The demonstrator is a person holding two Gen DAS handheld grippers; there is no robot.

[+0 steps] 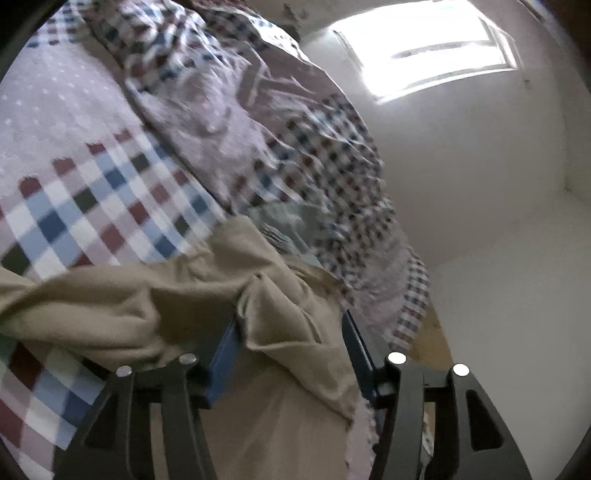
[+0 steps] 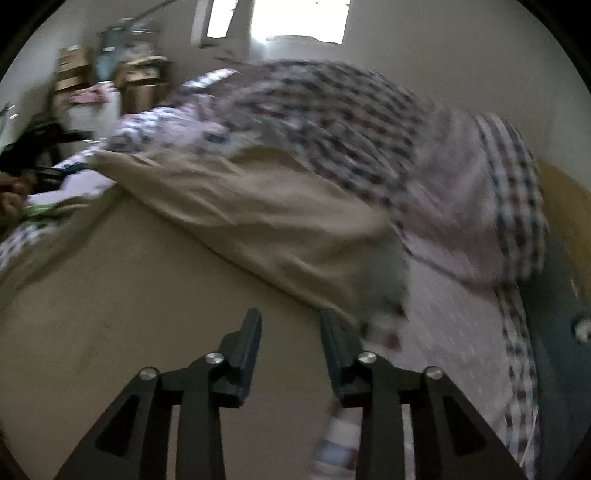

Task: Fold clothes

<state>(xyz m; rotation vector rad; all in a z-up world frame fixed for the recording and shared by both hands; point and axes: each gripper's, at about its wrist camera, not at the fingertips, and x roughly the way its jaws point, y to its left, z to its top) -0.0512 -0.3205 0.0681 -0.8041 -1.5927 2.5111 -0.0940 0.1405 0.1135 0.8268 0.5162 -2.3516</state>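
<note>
A beige garment (image 1: 147,295) lies crumpled on a bed with a checked pink, blue and maroon cover (image 1: 92,206). In the left wrist view my left gripper (image 1: 291,328) stands wide open, and a fold of the beige fabric lies bunched between and over its blue fingers (image 1: 225,347). In the right wrist view the beige garment (image 2: 240,206) spreads across the bed, one end folded over. My right gripper (image 2: 290,321) hovers open just above its flat part, with nothing between the fingers. The picture is blurred by motion.
A heaped checked quilt (image 2: 314,103) lies behind the garment. Cardboard boxes and clutter (image 2: 74,70) stand at the back left below a bright window (image 2: 295,18). A person's hand (image 2: 11,199) shows at the left edge. The bed edge and wooden floor (image 2: 569,206) are at right.
</note>
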